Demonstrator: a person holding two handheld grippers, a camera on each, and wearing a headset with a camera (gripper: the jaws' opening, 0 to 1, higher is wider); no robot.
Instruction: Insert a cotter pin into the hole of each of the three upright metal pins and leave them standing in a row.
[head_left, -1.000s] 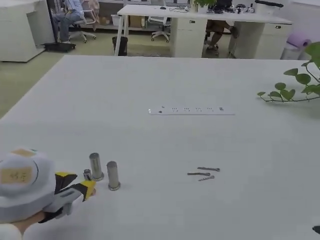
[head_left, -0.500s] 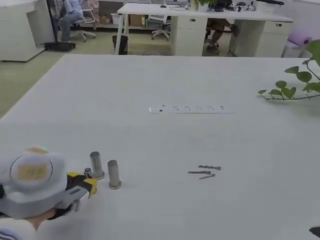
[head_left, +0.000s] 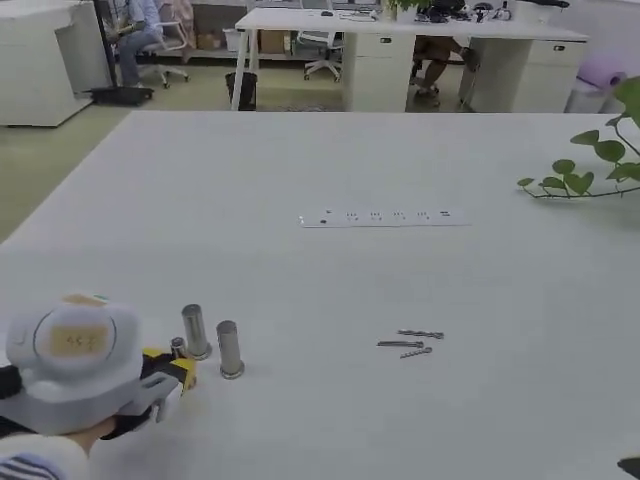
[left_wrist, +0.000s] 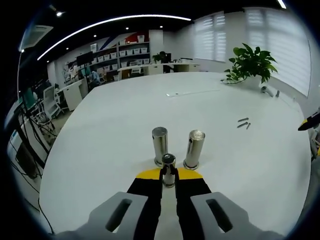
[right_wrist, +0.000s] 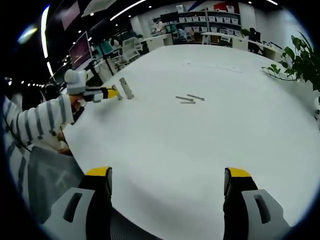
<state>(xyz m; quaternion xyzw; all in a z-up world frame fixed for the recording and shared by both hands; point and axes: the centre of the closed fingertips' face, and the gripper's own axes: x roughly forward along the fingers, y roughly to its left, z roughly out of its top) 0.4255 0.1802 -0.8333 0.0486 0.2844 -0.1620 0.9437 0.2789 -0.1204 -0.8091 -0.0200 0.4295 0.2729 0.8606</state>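
Three metal pins (head_left: 229, 349) stand upright and close together near the left front of the white table (head_left: 330, 160) in the head view. The three cotter pins (head_left: 410, 344) lie loose in a small cluster well apart to their right. The left gripper (head_left: 178, 368) reaches in from the lower left, with its yellow tips at the short pin (head_left: 177, 347), the lowest of the three. I judge that it steadies this pin so that the hole can take a cotter pin without the pin falling over. On the round top of this gripper is a yellowish label (head_left: 78, 341) with some characters, too blurred to read. A white power strip (head_left: 385, 217) lies farther back, and its markings are also too small to read. A plant (head_left: 590, 170) reaches in at the right edge.

From the left gripper view, the two jaws are drawn together and clamped on the short pin. It sits just in front of the two taller pins (left_wrist: 194, 149), which stand side by side and clear of the jaws. The cotter pins lie far to the right and none is in a hole yet, so the task seems to be at its beginning.

From the right gripper view, the right gripper (right_wrist: 169, 172) has its jaws wide apart and holds nothing. It hangs near the edge of the table, far from the cotter pins, and probably it must go there to pick one up. A striped sleeve (right_wrist: 35, 120) shows behind the left gripper. No brand name is readable.
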